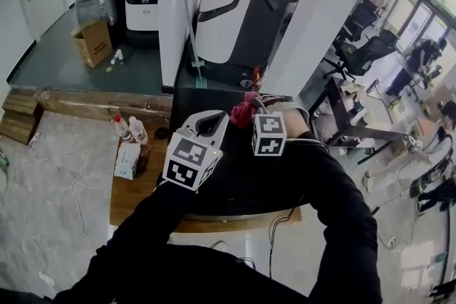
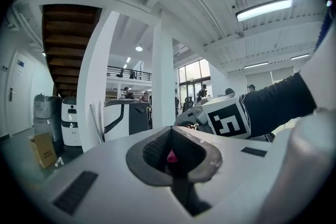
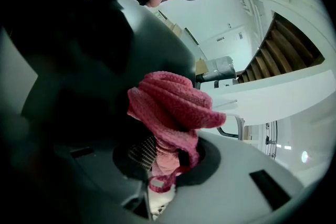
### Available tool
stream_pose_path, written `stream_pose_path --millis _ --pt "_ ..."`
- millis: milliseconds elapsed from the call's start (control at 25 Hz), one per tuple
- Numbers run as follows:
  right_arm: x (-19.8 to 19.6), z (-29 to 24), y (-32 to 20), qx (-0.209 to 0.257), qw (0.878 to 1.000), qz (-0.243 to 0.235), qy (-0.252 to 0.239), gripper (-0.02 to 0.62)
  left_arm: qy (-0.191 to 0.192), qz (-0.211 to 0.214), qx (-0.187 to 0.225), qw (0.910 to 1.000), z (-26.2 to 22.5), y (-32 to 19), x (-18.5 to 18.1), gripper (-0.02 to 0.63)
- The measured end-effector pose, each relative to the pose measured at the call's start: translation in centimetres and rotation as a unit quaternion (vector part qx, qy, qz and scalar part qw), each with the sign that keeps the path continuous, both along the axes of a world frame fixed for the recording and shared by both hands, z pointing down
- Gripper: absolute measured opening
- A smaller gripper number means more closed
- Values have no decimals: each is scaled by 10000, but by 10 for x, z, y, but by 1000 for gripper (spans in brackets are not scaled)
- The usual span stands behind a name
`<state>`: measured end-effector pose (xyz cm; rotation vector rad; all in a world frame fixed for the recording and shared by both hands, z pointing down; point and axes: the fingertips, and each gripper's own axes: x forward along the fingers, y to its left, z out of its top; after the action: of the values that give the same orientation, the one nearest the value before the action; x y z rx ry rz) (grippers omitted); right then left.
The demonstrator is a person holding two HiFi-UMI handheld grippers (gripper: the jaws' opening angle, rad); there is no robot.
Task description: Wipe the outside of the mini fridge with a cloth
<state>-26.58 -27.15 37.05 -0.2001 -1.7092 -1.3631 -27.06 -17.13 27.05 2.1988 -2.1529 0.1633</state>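
Observation:
The black mini fridge [image 1: 242,185] stands on a wooden table, and I look down on its top. A pink knitted cloth [image 1: 242,110] [image 3: 173,105] is bunched in my right gripper [image 1: 251,110] [image 3: 165,165], which is shut on it at the fridge's far top edge. In the right gripper view the cloth lies against the dark fridge surface [image 3: 100,55]. My left gripper [image 1: 211,122] [image 2: 173,157] hovers just left of the right one over the fridge top. Its jaws are closed together, with a speck of pink showing through the gap. The right gripper's marker cube [image 2: 229,119] shows beyond it.
Two bottles [image 1: 130,129] and a white box [image 1: 128,159] stand on the wooden table [image 1: 139,196] left of the fridge. A large grey machine [image 1: 239,11] stands behind it, next to a white pillar [image 1: 174,3]. A cardboard box [image 1: 92,41] sits on the floor at far left.

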Motion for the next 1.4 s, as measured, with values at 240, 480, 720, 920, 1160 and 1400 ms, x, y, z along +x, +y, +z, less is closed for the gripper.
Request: stream_pose_path --millis 240,480,720,920,1160,1400 --pt "65 2 -48 72 9998 73 170 81 -73 -79 -21 9999 -1 -30 56 6" --pt "117 4 -91 226 9989 163 385 81 -89 -265 -26 9996 -1 -46 84 6" --pt "140 -6 -108 334 9990 191 205 81 -164 -376 -7 9992 -5 -42 100 6" --pt "130 -52 -59 272 9989 -85 -380 83 -251 -490 193 9983 -27 -12 99 6" --pt "91 -64 29 282 9967 -600 -462 83 -359 -914 334 9946 -36 53 66 6" --pt "38 -63 155 265 9885 -1426 -421 83 -269 -1318 320 9904 -31 132 22 6"
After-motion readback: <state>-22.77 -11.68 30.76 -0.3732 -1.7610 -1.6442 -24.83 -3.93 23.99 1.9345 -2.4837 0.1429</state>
